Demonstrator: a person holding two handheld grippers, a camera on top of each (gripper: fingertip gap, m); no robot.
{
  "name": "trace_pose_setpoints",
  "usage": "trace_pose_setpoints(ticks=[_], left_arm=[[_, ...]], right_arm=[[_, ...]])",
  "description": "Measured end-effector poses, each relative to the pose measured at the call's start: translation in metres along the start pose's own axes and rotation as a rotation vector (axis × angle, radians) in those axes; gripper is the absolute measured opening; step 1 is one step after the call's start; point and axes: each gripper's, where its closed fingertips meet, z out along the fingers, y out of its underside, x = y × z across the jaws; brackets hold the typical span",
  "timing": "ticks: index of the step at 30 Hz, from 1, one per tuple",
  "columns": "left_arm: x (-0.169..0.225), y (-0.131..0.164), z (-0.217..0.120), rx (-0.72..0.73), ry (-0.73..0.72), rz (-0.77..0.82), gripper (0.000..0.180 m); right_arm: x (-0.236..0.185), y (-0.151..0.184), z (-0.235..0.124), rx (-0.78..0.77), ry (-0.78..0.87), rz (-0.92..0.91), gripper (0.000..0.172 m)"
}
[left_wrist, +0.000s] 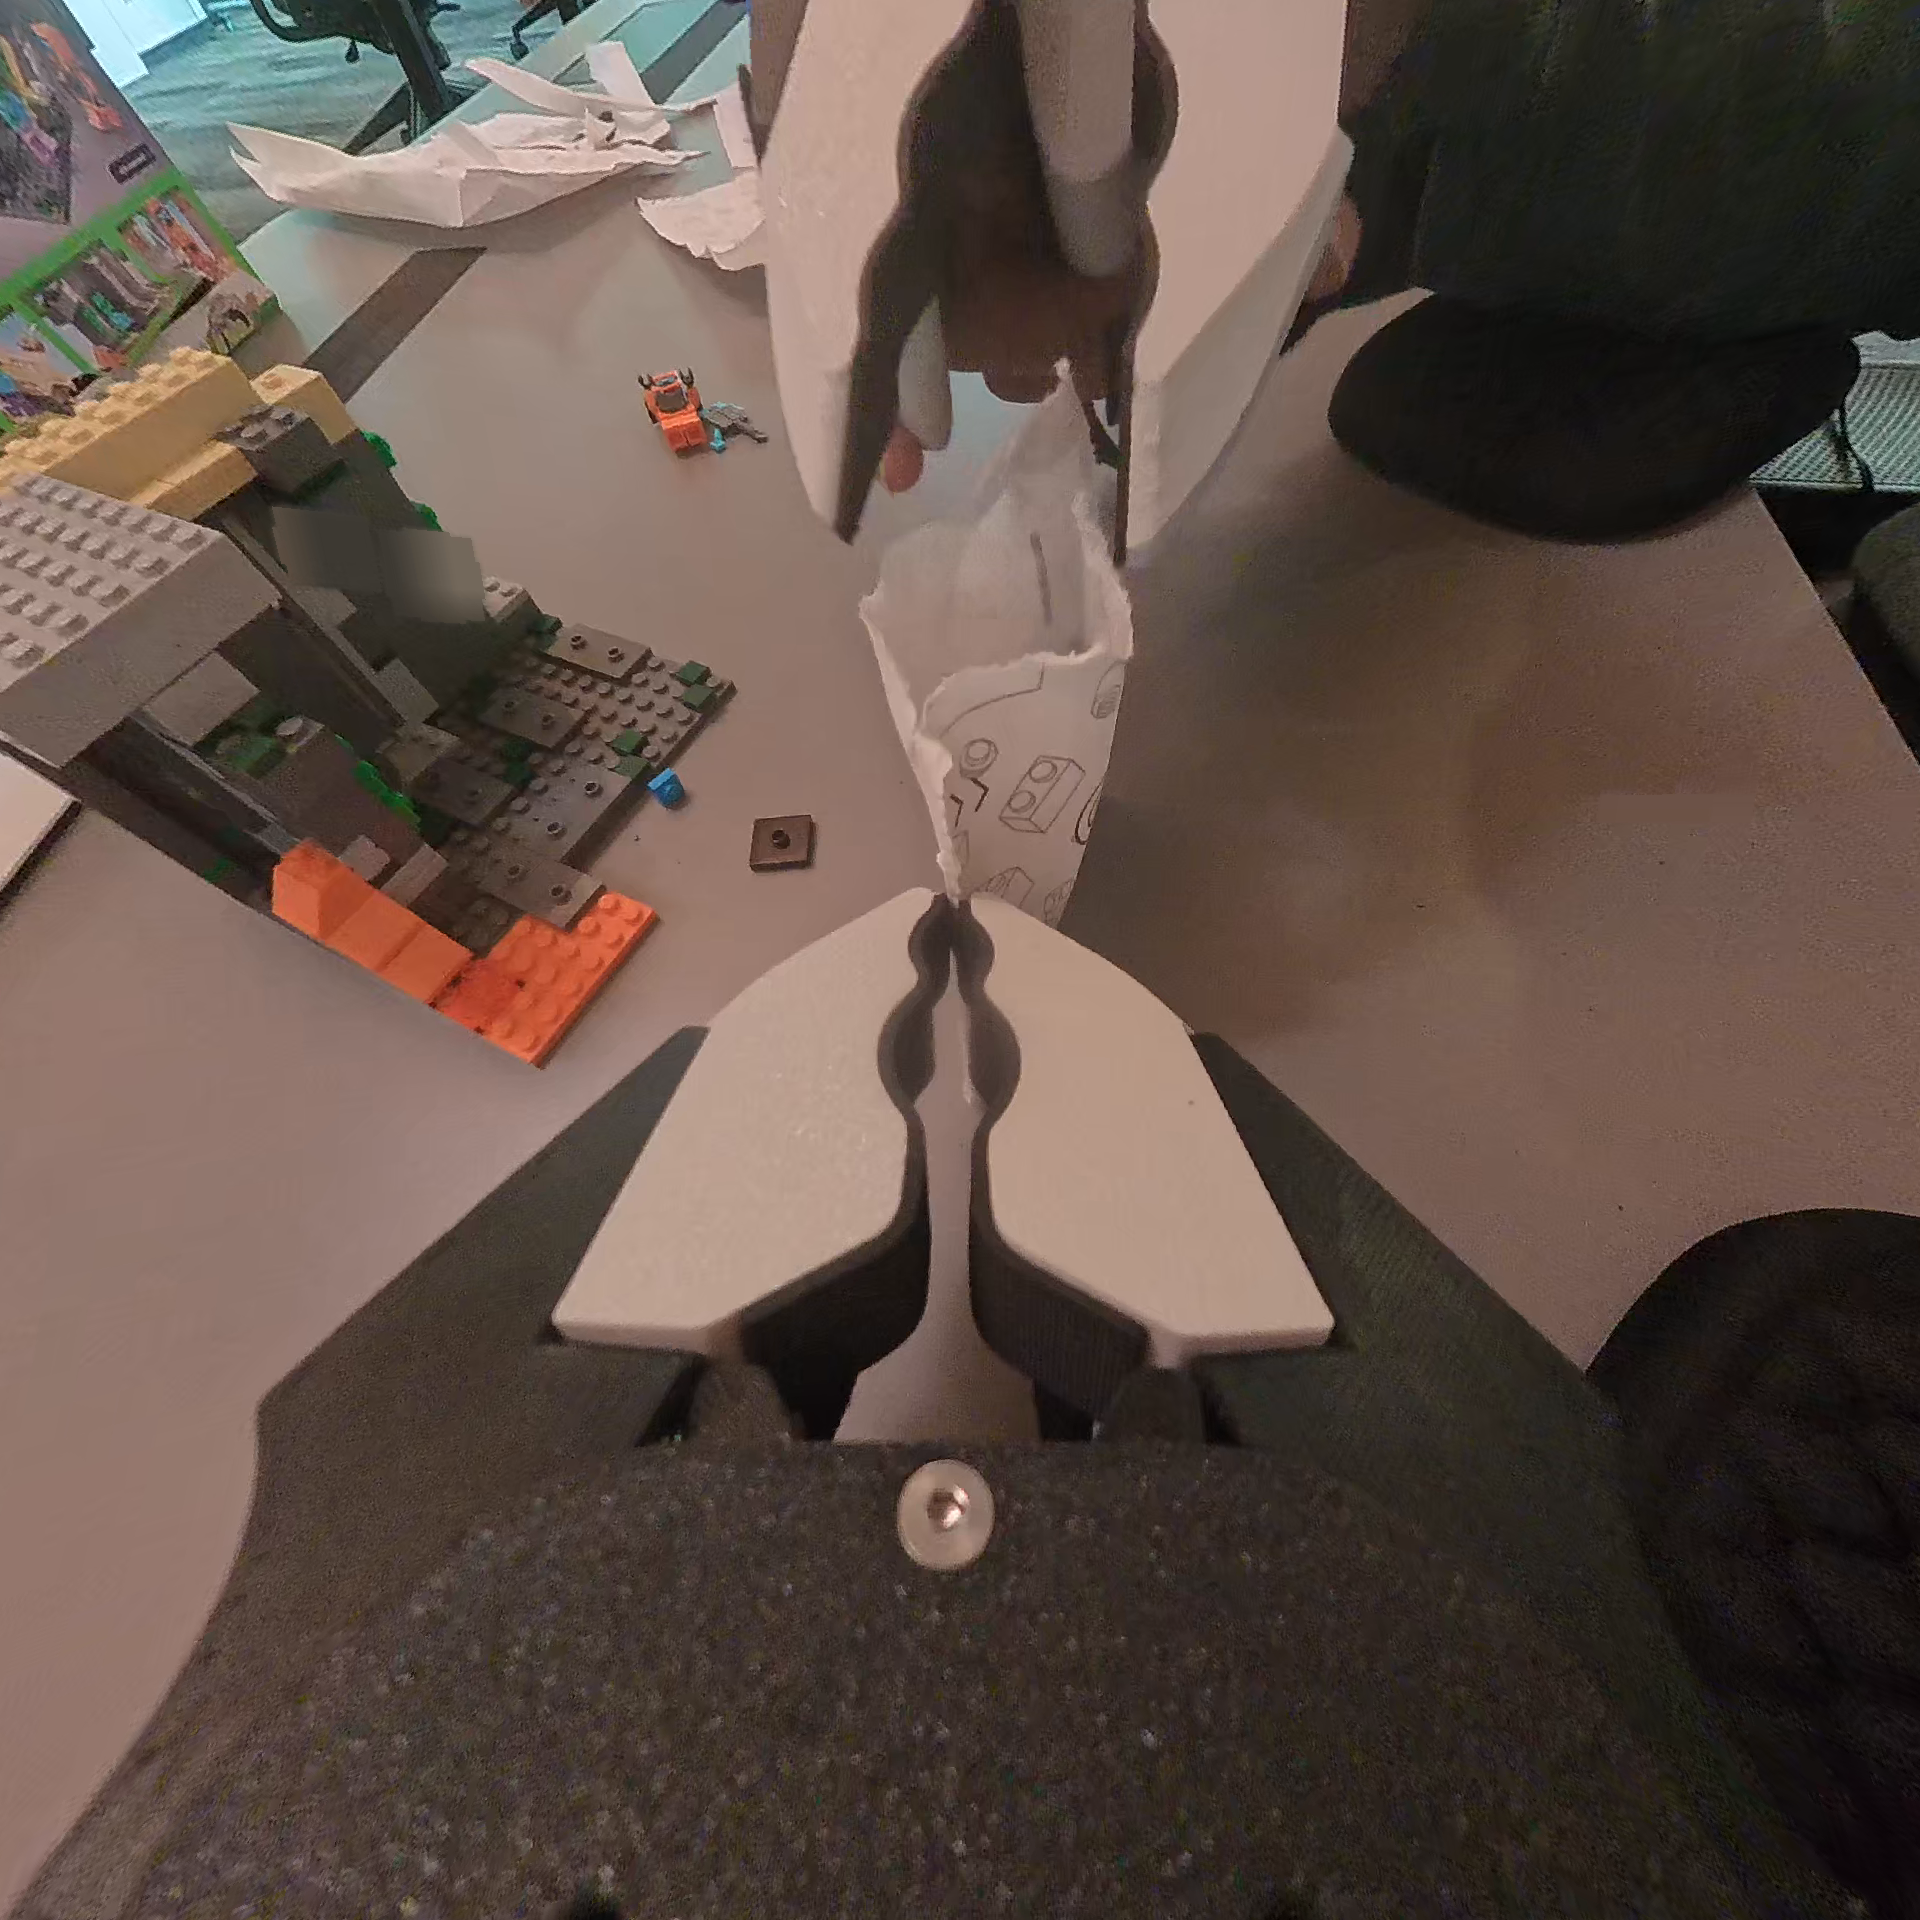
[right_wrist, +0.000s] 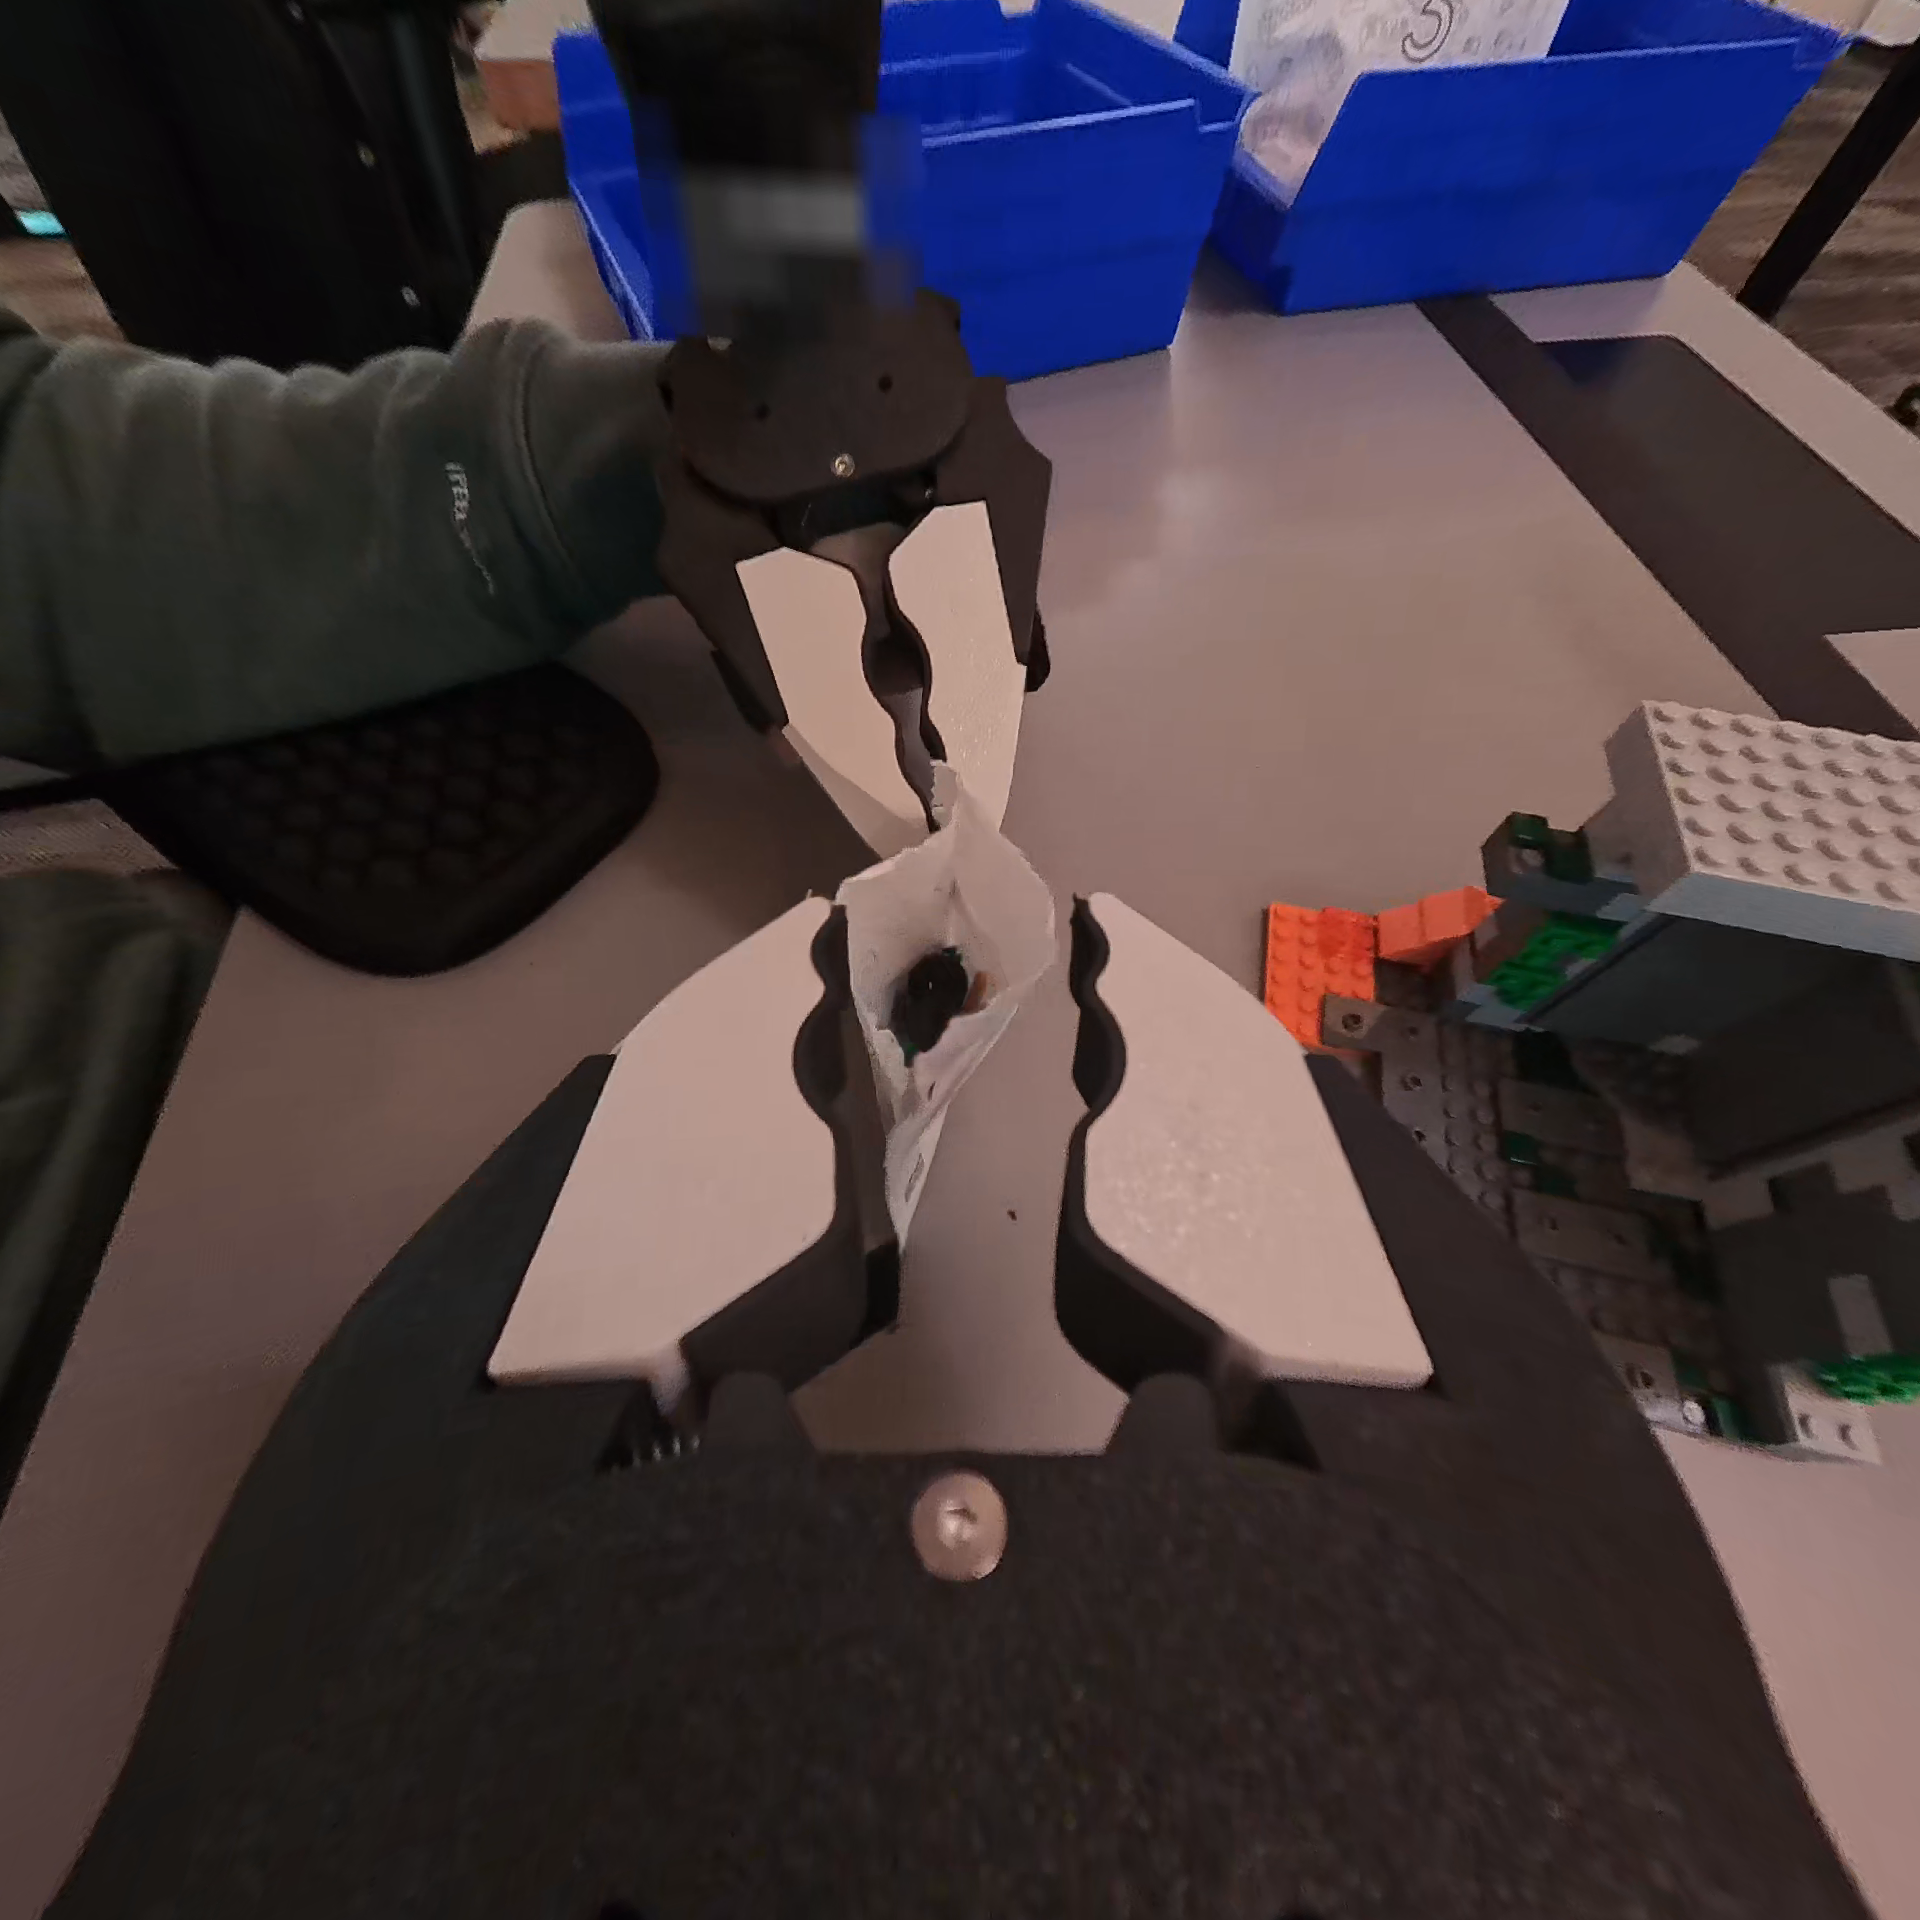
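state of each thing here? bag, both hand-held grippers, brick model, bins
paper bag: torn open, dark pieces inside, held up off the table
left hand-held gripper: shut on the bag's torn edge
right hand-held gripper: open, bag between its fingers, right finger clear of it
brick model: partly built, standing on the table
loose dark plate: lying flat
blue bins: upright; one holds printed paper

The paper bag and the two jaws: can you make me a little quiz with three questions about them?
1. True or false: the left gripper has its jaws pinched shut on the white paper bag.
2. What colour are the bins behind the table?
3. The right gripper's jaws are: A open, B clamped shut.

Key: 1 true; 2 blue; 3 A.
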Motion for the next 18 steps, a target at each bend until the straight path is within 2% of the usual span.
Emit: trace_pose_setpoints(ticks=[4, 6, 9, 12, 18], left_arm=[[0.000, 0.001, -0.001, -0.005, 0.002, -0.001, 0.000], [0.000, 0.001, -0.001, -0.009, 0.004, -0.002, 0.000], [0.002, 0.003, -0.003, -0.017, 0.018, -0.008, 0.000], [0.006, 0.004, -0.005, -0.025, 0.039, -0.014, 0.000], [0.007, 0.005, -0.007, -0.031, 0.047, -0.018, 0.000]], right_arm=[[0.011, -0.010, -0.015, 0.105, -0.026, 0.089, 0.043], [0.027, -0.002, -0.022, 0.100, 0.013, 0.127, 0.039], [0.054, 0.029, -0.020, -0.009, 0.108, 0.111, 0.034], [0.064, 0.064, -0.004, -0.171, 0.115, 0.082, 0.035], [0.061, 0.083, 0.022, -0.334, 0.045, 0.010, 0.036]])
